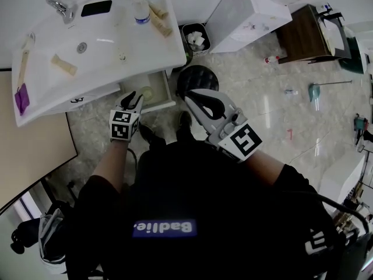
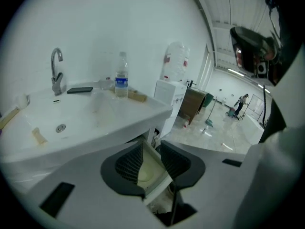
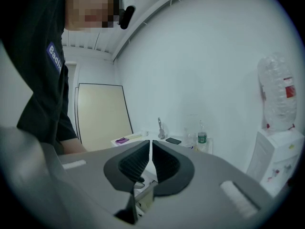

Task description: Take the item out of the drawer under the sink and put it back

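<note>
The white drawer [image 1: 167,91] under the sink [image 1: 87,54] stands pulled out, and a pale round item [image 1: 145,93] lies inside it. My left gripper [image 1: 133,98] hangs just in front of the drawer, open. In the left gripper view the item [image 2: 145,171] shows through the gap of the left gripper [image 2: 151,144], and neither pad touches it. My right gripper [image 1: 195,98] is held to the right of the drawer, above the floor. In its own view the right gripper [image 3: 150,142] is shut, with nothing between its pads.
On the sink top are a faucet [image 1: 61,7], a black phone [image 1: 96,7], a water bottle [image 1: 141,10] and small wooden pieces. A black round stool [image 1: 197,77], a small bin [image 1: 195,38] and a water dispenser [image 1: 245,13] stand right of the drawer.
</note>
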A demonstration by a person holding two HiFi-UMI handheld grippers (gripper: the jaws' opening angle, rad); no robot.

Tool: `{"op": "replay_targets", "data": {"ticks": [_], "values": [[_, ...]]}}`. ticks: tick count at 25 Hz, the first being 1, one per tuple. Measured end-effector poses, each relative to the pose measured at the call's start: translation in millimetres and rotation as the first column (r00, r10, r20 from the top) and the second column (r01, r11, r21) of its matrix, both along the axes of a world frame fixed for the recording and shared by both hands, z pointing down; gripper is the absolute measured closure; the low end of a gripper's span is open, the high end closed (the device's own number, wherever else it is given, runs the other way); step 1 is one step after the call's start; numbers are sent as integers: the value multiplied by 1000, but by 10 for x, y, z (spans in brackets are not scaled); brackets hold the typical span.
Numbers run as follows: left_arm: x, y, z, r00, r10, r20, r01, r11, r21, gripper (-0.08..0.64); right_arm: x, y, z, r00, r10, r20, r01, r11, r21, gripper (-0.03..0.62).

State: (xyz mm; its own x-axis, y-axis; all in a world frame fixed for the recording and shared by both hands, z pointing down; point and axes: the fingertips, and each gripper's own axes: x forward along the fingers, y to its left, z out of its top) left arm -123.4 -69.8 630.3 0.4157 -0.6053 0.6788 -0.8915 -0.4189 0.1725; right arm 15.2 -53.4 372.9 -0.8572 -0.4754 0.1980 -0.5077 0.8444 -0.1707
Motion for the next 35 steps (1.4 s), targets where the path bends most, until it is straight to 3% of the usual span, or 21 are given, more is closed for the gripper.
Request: {"op": "replay_targets", "data": {"ticks": [6,11,16,24,30,35], "values": [[-44,-42,662,990,83,117,-66,987,-144,449,19,-41,55,999,8,-36,-8,1000,4,597],[-117,-96,1053,980,96,174,-53,971,-234,439,84,-27,120,997,11,-72,-12,1000,-13,597],[-129,-221,1374,974,124,191,-74,966,-246,436,168,-35,197,993,16,-120,-20,999,-31,597],[-238,-228,1859,970,63,234,21,941,-338,436,358,-39,388,984,39,-175,-53,996,-78,597],[-164,-283,2044,968,81,236,12,930,-367,436,475,-79,530,980,46,-191,-70,990,-121,597],[-239,-272,2279,965,53,257,56,914,-402,436,542,-120,650,977,46,-207,-78,986,-149,597]]}}
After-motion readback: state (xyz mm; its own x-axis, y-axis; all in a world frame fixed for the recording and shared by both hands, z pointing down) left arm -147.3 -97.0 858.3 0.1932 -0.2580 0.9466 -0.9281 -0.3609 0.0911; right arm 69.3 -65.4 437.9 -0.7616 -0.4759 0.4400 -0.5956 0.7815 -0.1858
